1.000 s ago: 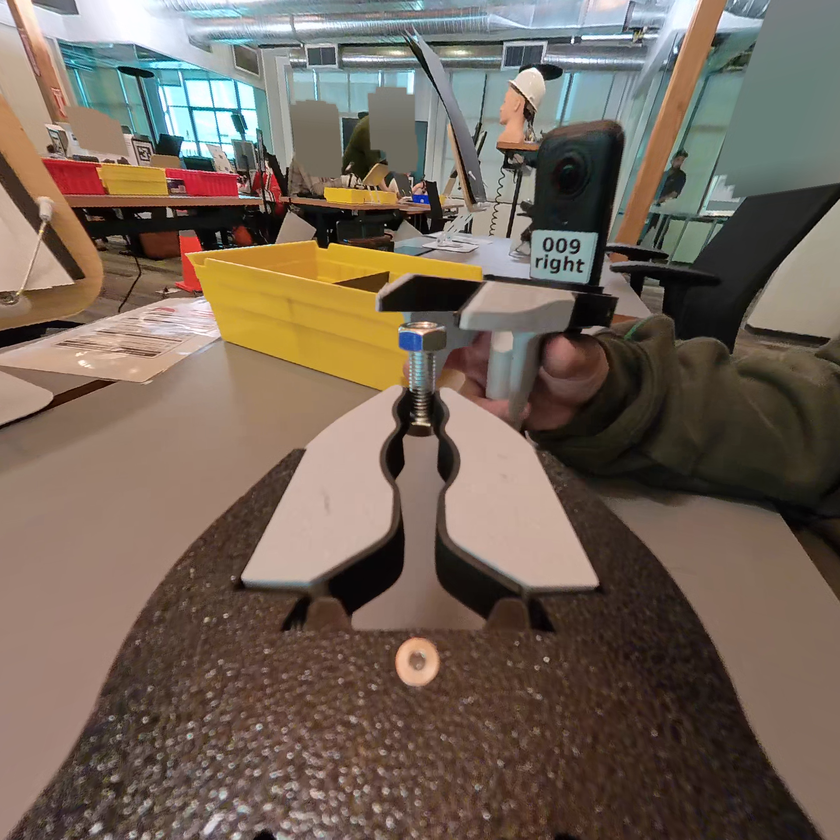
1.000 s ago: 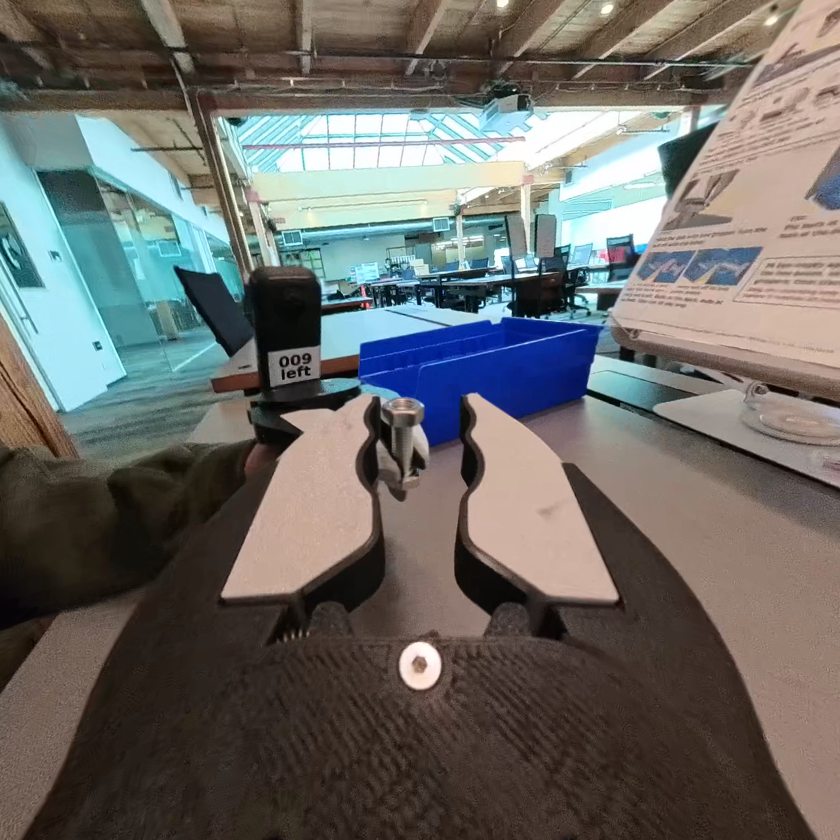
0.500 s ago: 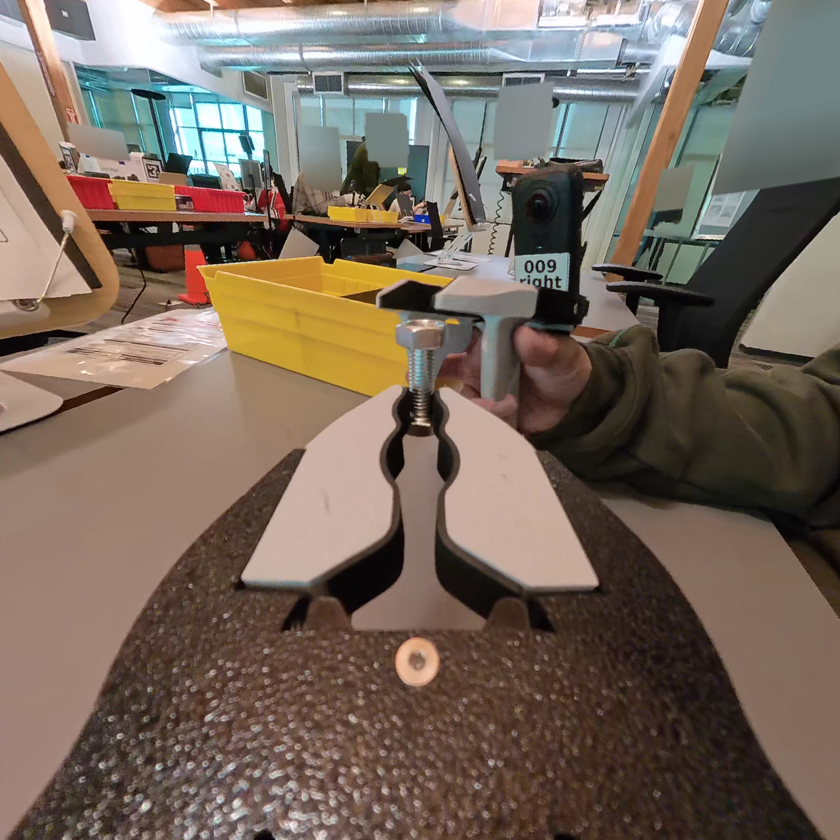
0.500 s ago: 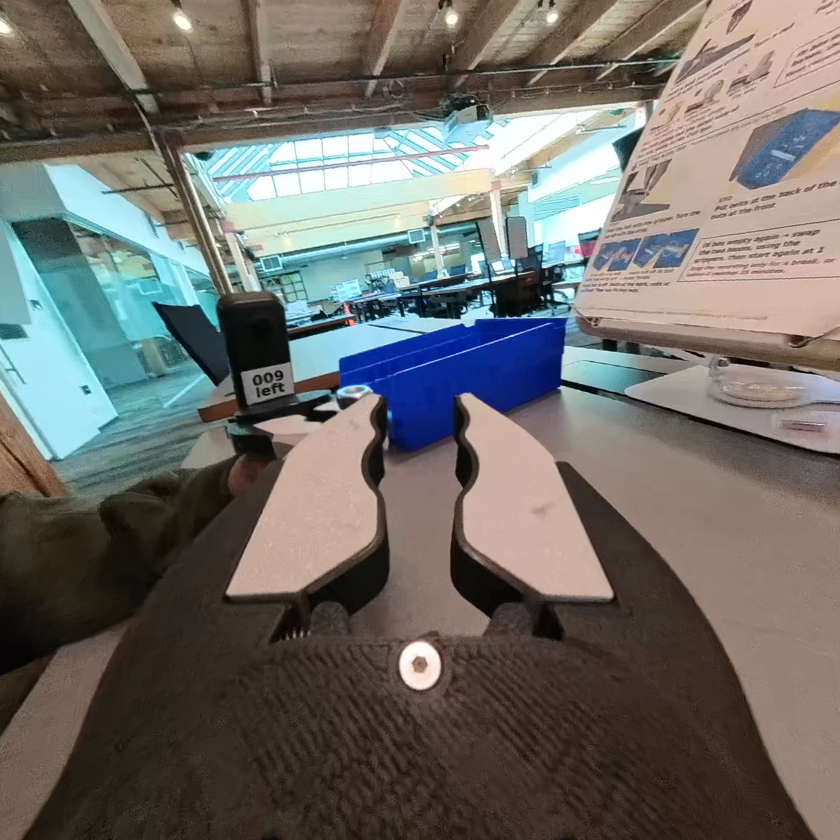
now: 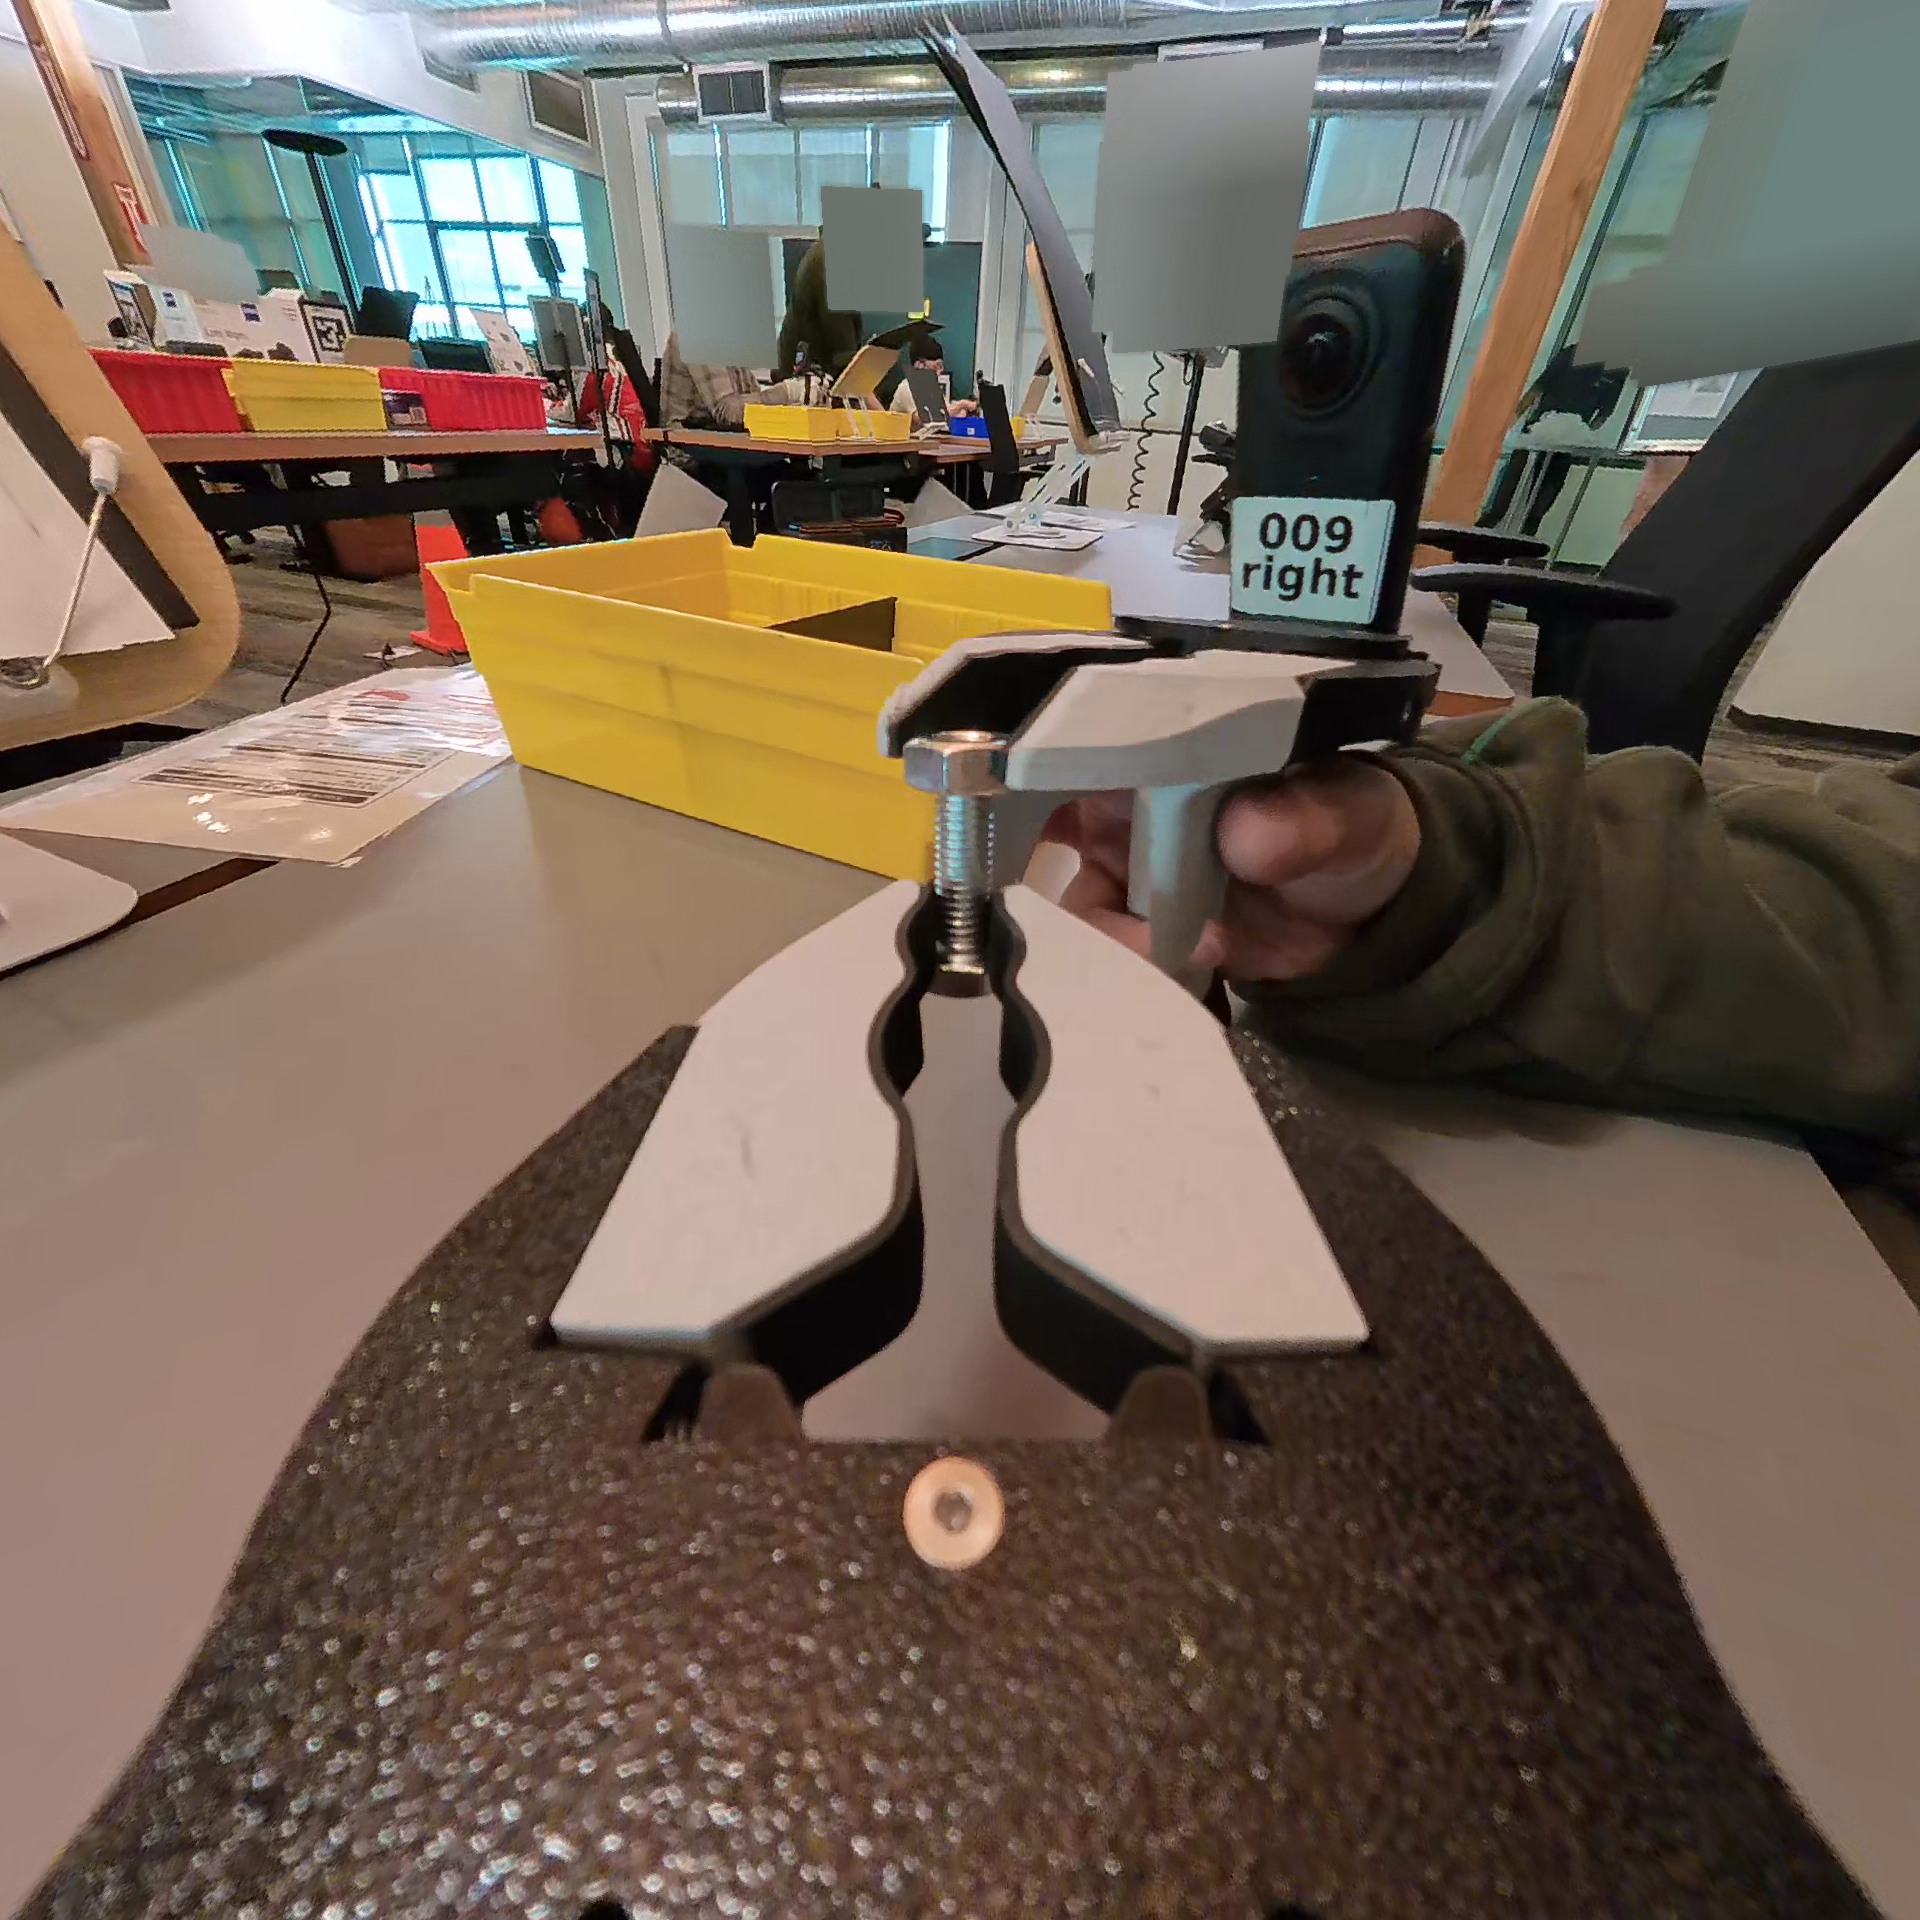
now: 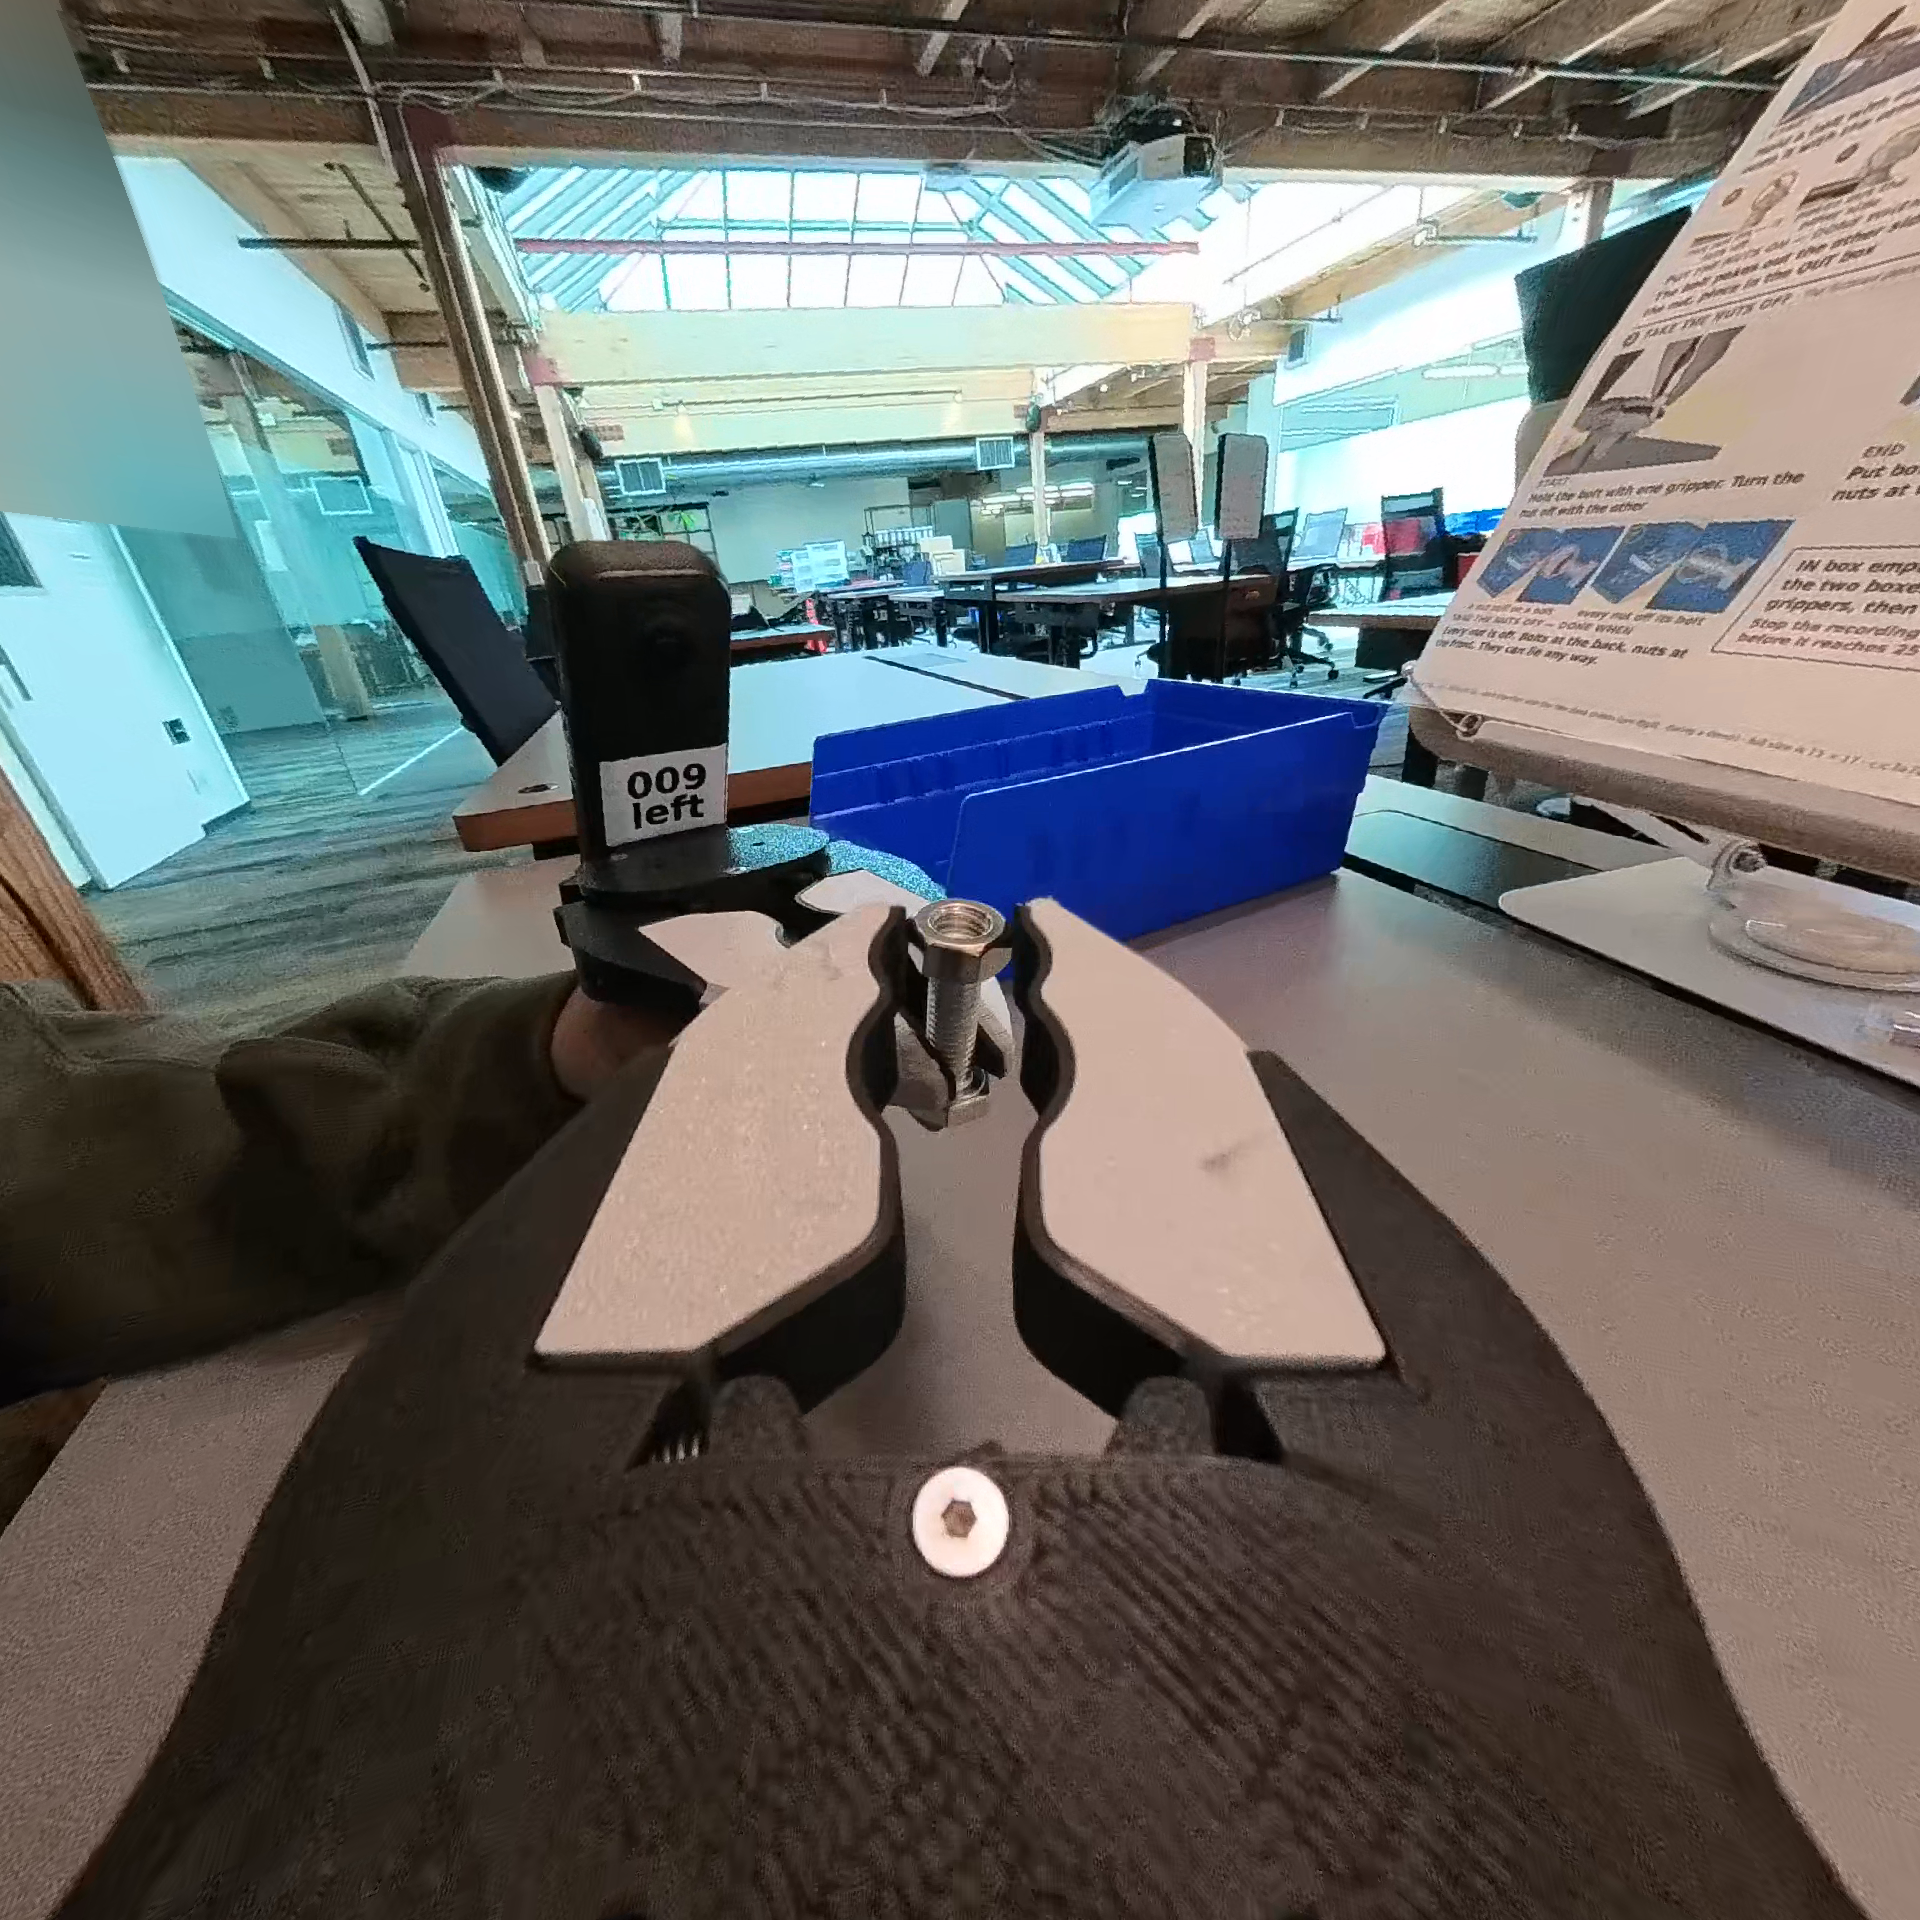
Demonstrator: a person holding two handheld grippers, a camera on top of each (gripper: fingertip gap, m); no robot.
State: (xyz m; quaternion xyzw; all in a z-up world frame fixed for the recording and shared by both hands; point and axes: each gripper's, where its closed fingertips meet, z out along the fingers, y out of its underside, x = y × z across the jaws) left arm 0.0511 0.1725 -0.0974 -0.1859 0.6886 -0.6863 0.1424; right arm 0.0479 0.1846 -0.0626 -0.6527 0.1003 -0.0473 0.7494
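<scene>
Two tools meet mid-frame: the left tool point(image 5: 961, 940) pinches a stiff, slippery silver metal bolt point(image 5: 961, 883) upright; the right tool point(image 6: 951, 940), spread, flanks its silver nut point(image 6: 954, 928).

Open-plan office-workshop: rows of desks point(image 6: 1091, 592), office chairs point(image 6: 1288, 613), parts bins point(image 5: 312, 395), exposed ducts point(image 5: 935, 99), skylight point(image 6: 831, 234).

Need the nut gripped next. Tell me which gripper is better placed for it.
Right. The right gripper flanks the nut atop the bolt, jaws slightly apart. The left gripper is shut on the bolt's threads, so it probably cannot let go.
</scene>
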